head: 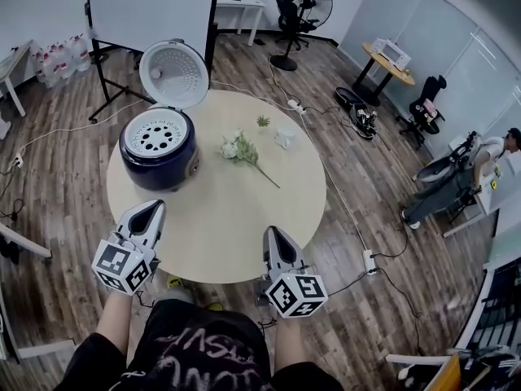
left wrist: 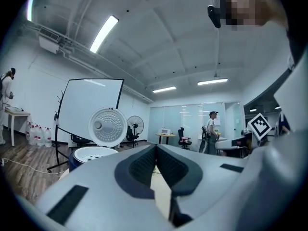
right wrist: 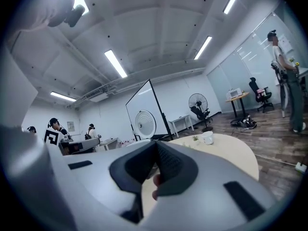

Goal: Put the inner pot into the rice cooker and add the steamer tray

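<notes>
A dark blue rice cooker (head: 159, 149) stands at the left of the round table (head: 236, 226), its lid (head: 173, 73) swung up and back. A white perforated steamer tray (head: 155, 131) sits in its top; the same tray (left wrist: 92, 153) and lid (left wrist: 107, 126) show in the left gripper view. My left gripper (head: 151, 209) is shut and empty near the table's front left edge, short of the cooker. My right gripper (head: 273, 236) is shut and empty at the front edge. The inner pot is hidden under the tray.
A sprig of white flowers (head: 242, 151), a tiny green plant (head: 263, 122) and a small white cup (head: 285, 138) lie mid-table. A whiteboard on a stand (head: 151, 6), a floor fan (head: 303, 2) and cables on the wooden floor surround the table. A person (head: 456, 177) stands at the right.
</notes>
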The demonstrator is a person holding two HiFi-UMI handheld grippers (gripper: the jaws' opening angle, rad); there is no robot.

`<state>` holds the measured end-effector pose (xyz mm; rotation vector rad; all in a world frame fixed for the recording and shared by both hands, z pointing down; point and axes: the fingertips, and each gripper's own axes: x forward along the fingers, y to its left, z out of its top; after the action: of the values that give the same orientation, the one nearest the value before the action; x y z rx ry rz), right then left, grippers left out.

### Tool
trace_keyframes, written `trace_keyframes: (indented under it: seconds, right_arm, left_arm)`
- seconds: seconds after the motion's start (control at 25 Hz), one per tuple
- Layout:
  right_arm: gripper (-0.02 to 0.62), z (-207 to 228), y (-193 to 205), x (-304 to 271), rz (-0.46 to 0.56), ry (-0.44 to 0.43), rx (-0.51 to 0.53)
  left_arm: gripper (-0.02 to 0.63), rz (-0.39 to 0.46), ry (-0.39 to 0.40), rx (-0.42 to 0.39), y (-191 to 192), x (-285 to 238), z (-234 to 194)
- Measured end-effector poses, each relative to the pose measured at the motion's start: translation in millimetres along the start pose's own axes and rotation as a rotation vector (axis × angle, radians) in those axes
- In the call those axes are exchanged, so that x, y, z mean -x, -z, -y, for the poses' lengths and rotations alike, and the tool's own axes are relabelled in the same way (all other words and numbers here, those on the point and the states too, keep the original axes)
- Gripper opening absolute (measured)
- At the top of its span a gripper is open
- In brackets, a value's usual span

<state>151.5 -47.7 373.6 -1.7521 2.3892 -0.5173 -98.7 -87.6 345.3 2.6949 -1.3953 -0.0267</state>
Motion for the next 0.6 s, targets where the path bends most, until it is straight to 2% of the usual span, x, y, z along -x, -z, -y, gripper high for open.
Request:
trace_keyframes:
  seconds: [0.28, 0.6]
  right_arm:
    - [0.005, 9.9, 5.8, 19.6, 0.044, 0.046, 0.026]
    - [0.004, 14.2, 5.7, 30.0, 0.057, 0.039, 0.059]
  left_arm:
    - [0.012, -0.008, 0.024, -0.035, 8.4, 5.9, 5.9]
    - [0.011, -0.025, -0.013, -0.035, 18.4, 6.7, 8.9]
